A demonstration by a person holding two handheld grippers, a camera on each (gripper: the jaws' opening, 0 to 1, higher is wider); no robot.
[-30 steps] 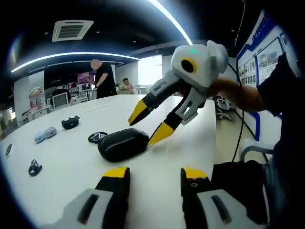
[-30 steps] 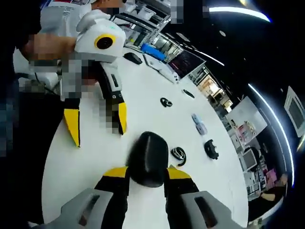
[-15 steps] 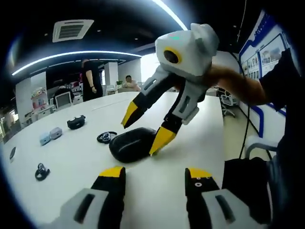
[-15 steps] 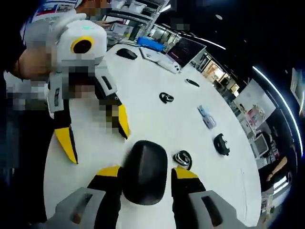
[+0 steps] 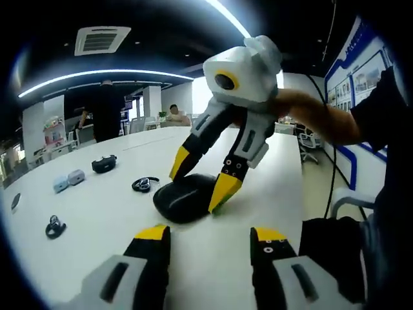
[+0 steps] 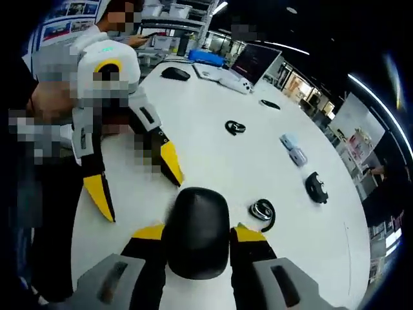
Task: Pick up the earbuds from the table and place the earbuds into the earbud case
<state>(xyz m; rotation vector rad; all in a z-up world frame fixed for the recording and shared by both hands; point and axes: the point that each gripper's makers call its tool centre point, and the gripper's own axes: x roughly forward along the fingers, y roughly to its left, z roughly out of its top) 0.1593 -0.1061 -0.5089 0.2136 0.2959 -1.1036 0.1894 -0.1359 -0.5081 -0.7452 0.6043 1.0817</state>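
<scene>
Two grippers work here: the right gripper (image 5: 201, 184) straddles the black earbud case (image 6: 196, 231) on the table (image 6: 213, 161), apparently steadying it, while the left gripper (image 6: 139, 187) hovers beside it, spread and empty.

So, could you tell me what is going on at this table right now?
A person is working with two handheld grippers on a white table. The right gripper has its jaws around a closed black earbud case lying on the table. The left gripper hangs open beside it, holding nothing. A black earbud lies just next to the case, and others lie further along the table. None is in the case yet.
</scene>
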